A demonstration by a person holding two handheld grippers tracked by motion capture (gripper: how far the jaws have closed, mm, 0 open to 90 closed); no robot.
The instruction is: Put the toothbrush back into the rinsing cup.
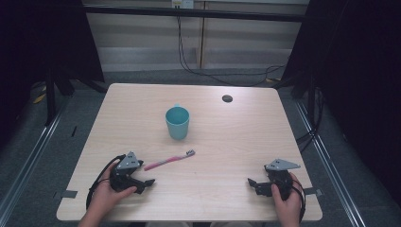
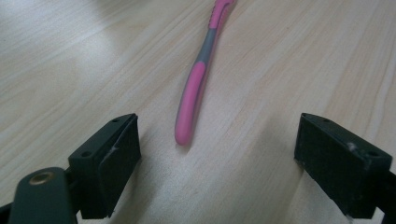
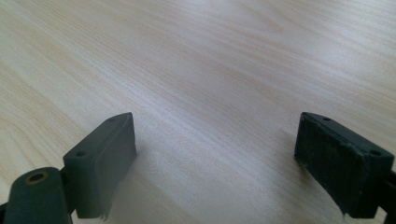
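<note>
From up high I am seeing a wooden bench [image 1: 227, 142] with a blue cup [image 1: 177, 122] sitting near the middle. A pink toothbrush [image 1: 169, 160] is lying flat in front of the cup, its bristles pointing right. My left gripper [image 1: 144, 183] is resting near the front left, just beside the brush handle, and my right gripper [image 1: 253, 183] is sitting well apart at the front right. A small dark disc [image 1: 227, 98] is lying near the far edge.

The left gripper view is showing the toothbrush [image 2: 196, 79] close up: pink with a grey band, its handle end lying between the spread fingers [image 2: 109, 163], touching neither. The right gripper view is showing wide-apart fingers [image 3: 100, 163] over bare wood, gripping nothing.
</note>
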